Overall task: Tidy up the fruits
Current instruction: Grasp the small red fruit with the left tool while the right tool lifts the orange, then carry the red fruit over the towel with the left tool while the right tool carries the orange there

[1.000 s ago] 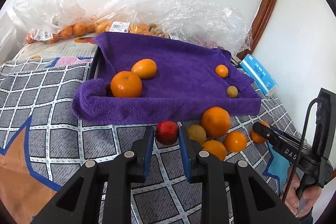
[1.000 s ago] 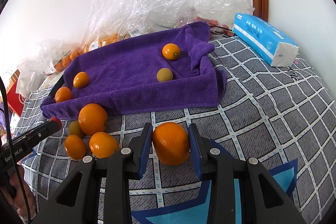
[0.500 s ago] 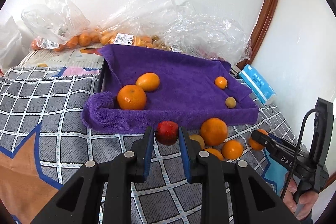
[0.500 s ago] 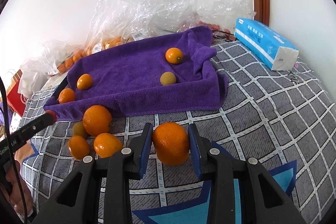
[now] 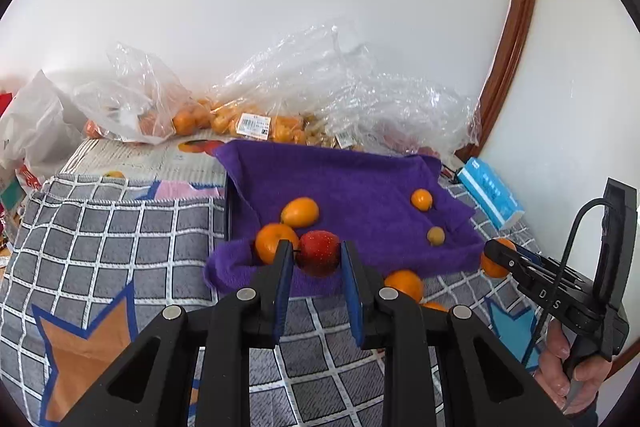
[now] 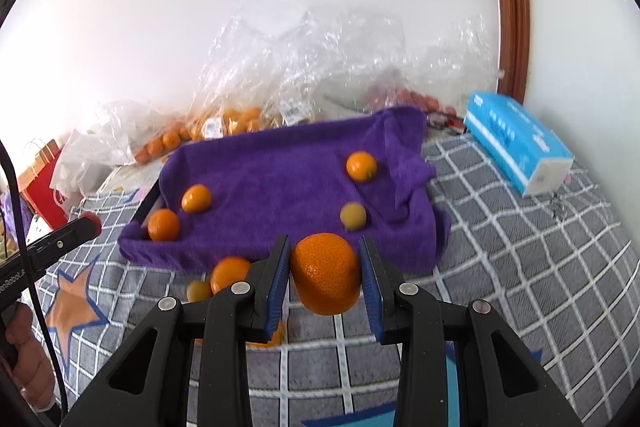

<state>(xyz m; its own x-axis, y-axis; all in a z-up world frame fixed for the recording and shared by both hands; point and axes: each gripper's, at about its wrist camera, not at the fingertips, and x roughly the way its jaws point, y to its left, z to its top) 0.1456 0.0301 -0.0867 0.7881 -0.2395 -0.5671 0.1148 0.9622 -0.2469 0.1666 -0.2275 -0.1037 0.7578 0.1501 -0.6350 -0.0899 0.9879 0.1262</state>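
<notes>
Left gripper (image 5: 317, 261) is clamped on a red fruit (image 5: 319, 252), held in the air at the near edge of the purple towel (image 5: 360, 183). Right gripper (image 6: 324, 275) is clamped on a large orange (image 6: 326, 273), held above the checked cloth (image 6: 520, 267).

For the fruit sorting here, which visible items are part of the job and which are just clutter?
Part of the job:
- red fruit in the left gripper
- large orange in the right gripper
- purple towel-lined tray
- loose oranges on the blanket

Lying about:
- blue tissue pack
- plastic bags
- red paper bag
</notes>
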